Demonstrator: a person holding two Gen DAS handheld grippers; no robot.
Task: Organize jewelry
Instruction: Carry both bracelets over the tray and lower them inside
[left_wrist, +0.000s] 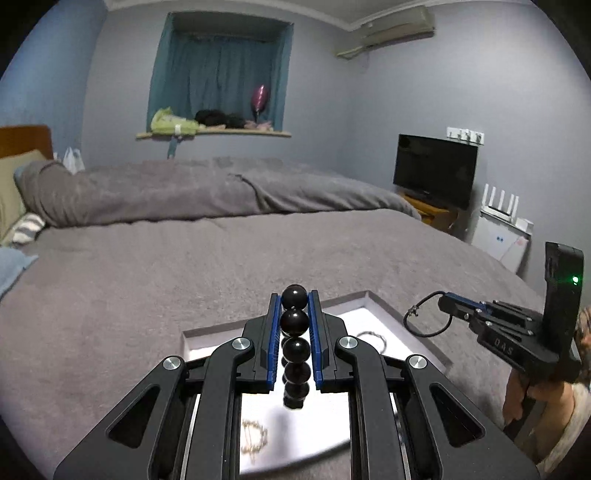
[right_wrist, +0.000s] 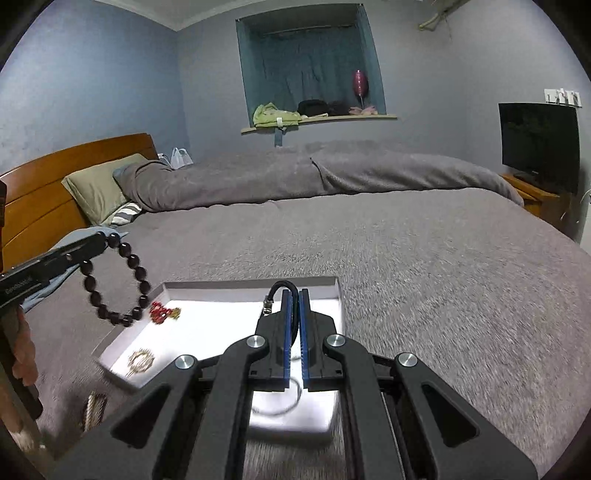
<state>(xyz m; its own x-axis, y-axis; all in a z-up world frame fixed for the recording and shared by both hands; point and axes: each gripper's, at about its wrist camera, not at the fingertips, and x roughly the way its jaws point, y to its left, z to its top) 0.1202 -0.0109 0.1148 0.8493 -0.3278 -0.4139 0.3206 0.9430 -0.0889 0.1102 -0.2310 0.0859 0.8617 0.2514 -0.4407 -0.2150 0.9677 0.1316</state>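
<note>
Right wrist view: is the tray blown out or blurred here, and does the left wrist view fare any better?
Right wrist view: the white tray floor is overexposed, its near edge and the grey bedspread streaked by motion blur. Left wrist view: the tray glares too, but the black bead bracelet in the left gripper is sharp; both views bend straight lines at the rim.

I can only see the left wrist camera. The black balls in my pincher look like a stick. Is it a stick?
Observer: No. In the right wrist view the black bead bracelet is a full ring hanging from the left gripper.
Child: Anything red in the box?
Observer: Yes, a red trinket lies in the white tray, by its left wall.
Child: Anything left outside?
Observer: A gold piece lies on the bedspread beside the tray.
</note>
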